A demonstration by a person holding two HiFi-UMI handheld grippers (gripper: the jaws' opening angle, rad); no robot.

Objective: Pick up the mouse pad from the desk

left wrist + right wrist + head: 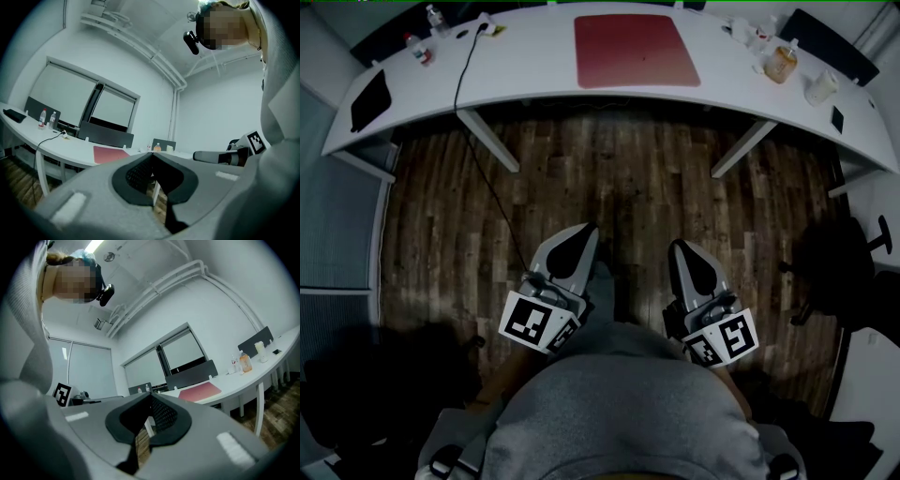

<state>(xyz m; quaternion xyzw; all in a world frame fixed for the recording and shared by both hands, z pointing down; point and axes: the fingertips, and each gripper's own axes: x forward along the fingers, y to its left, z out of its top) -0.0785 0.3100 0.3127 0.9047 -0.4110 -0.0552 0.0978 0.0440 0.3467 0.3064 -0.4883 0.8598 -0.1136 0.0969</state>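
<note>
Task not started, as I read it. Left gripper [579, 236] and right gripper [682, 249] are both fully closed, jaws tip to tip. Nothing sits between them and they touch nothing. I'm holding them level and close to the body. The red mouse pad [637, 50] lies flat on the white desk [534, 66], well ahead of both and roughly between their lines, with wood floor [628, 178] in the gap. Remaining: approach, open, grip an edge, lift.
</note>
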